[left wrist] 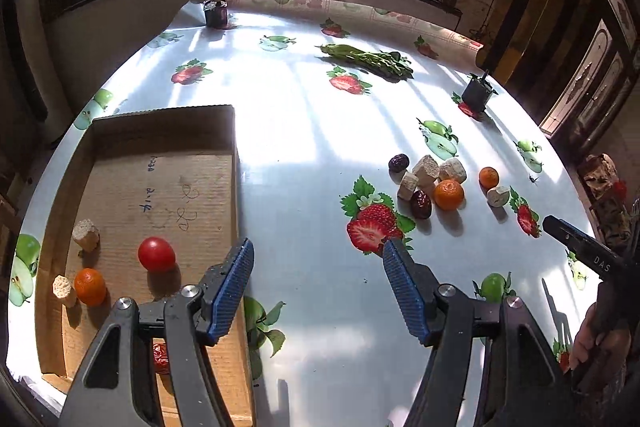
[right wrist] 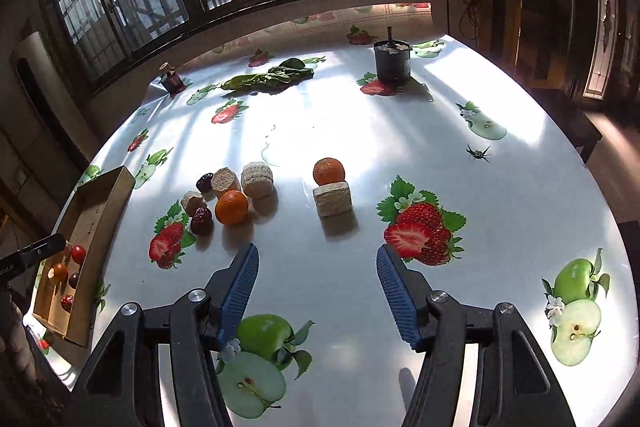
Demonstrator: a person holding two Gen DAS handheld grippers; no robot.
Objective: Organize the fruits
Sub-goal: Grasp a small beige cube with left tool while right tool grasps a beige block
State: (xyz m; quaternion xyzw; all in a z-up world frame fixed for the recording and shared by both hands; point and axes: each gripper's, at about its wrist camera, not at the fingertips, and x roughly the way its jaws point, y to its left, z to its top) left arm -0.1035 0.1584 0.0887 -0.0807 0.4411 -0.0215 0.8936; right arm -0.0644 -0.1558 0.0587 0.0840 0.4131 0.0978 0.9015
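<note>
A cardboard tray [left wrist: 168, 131] lies at the table's left and holds a red tomato [left wrist: 157, 254], a tangerine [left wrist: 90, 287], two beige chunks [left wrist: 85, 235] and a red date [left wrist: 161, 358]. My left gripper [left wrist: 318, 267] is open and empty at the tray's right edge. My right gripper [right wrist: 318, 271] is open and empty above the table. Ahead of it are a tangerine [right wrist: 231, 207], dark dates [right wrist: 201, 220], beige chunks [right wrist: 257, 179], another tangerine [right wrist: 329, 171] and a beige block [right wrist: 333, 200]. The same pile [left wrist: 448, 193] shows in the left wrist view.
A bunch of green leaves [right wrist: 266, 77] lies at the back. A dark pot [right wrist: 392, 61] stands at the back right, a small dark jar [right wrist: 173, 79] at the back left. The tablecloth [right wrist: 500, 187] has printed strawberries and apples. The tray [right wrist: 100, 211] sits far left in the right wrist view.
</note>
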